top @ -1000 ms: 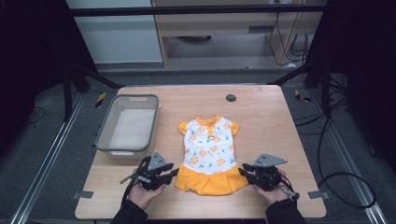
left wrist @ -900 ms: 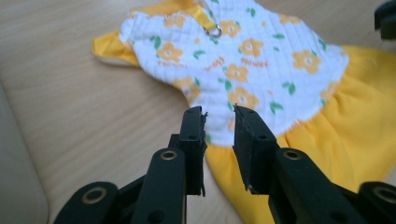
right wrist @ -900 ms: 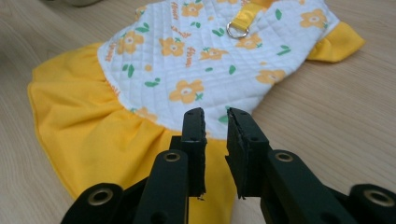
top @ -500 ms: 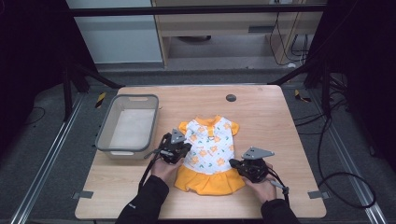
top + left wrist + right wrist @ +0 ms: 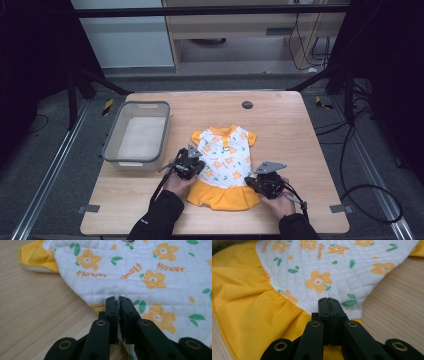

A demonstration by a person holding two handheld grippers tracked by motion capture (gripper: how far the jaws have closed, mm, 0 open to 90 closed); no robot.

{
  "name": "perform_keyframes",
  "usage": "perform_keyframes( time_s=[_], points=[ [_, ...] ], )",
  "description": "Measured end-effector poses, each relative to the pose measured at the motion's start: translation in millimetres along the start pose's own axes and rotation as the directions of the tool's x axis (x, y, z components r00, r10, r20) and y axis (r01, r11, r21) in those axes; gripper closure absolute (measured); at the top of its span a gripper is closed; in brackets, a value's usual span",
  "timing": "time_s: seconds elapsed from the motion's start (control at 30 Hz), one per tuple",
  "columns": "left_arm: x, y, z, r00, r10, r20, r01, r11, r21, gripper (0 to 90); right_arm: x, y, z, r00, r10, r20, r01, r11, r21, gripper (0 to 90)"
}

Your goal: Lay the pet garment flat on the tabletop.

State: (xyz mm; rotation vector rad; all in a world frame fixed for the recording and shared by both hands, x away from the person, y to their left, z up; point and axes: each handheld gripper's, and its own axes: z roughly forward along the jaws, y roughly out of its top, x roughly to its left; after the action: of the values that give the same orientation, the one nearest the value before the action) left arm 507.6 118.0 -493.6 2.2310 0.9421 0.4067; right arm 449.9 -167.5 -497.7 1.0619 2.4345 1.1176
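Down at the near edge, the left gripper (image 5: 119, 300) has its black jaws pinched on the white quilted fabric of the small dress (image 5: 223, 165), a sliver of cloth showing between the tips; earlier frames are given, and its jaws have just been closing. Across from it, the right gripper (image 5: 328, 300) is clamped tight at the dress's other side, where the white bodice meets the yellow ruffled skirt — whether cloth sits between those tips I cannot tell from its own view. In the high view the left gripper (image 5: 189, 161) sits at the dress's left edge and the right gripper (image 5: 267, 182) at its lower right, each in one hand with a dark sleeve behind it.

The dress lies flat at the middle of the wooden table (image 5: 290, 125), collar away from the person, skirt toward them. It is one garment: white with orange flowers and green leaves, yellow sleeves, collar and skirt. The word "flower" is printed in orange several times across the fabric.

Left of the dress, just apart from it, stands one grey plastic bin (image 5: 112, 145). One small dark round disc (image 5: 247, 105) is near the table's far edge. Beyond the light wood-grain top — dark floor, black frame posts, cables at the right, and pale cabinets at the back.
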Motion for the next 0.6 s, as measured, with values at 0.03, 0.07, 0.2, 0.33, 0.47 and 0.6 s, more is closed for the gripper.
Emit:
perform_keyframes(
  time_s=[0.03,0.07,0.2,0.33,0.47,0.6],
  points=[
    [-2.1,-1.4,-1.2,1.0000,0.008,0.000,-0.008,1.0000,-0.001,84.9,1.1,-0.4,-0.9,1.0000,0.001,-0.001,-0.001,1.000,0.007,89.8],
    [-4.4,-2.5,-2.2,0.9999,0.015,0.000,-0.015,0.9999,-0.001,84.8,1.3,-1.0,-1.8,1.0000,-0.002,-0.001,0.002,1.000,0.011,89.8],
    [-10.0,-4.5,-5.9,0.9994,0.035,-0.003,-0.035,0.9994,0.004,82.3,1.2,-2.5,-5.0,1.0000,0.008,-0.006,-0.008,1.000,0.007,88.8],
    [-5.8,-2.6,-17.3,0.9999,0.013,0.004,-0.013,0.9991,-0.041,76.4,0.0,-1.8,-10.3,1.0000,0.009,-0.003,-0.009,1.000,-0.023,86.1],
    [-0.9,-2.1,-34.7,0.9998,-0.018,0.003,0.018,0.9945,-0.103,71.9,-3.6,-4.1,-20.0,0.9997,0.007,0.025,-0.006,0.997,-0.077,81.2],
    [1.7,-10.1,-48.7,0.9999,-0.015,-0.003,0.014,0.9915,-0.130,64.7,-11.8,-7.4,-29.1,0.9976,0.030,0.063,-0.022,0.993,-0.118,75.9]
  ],
)
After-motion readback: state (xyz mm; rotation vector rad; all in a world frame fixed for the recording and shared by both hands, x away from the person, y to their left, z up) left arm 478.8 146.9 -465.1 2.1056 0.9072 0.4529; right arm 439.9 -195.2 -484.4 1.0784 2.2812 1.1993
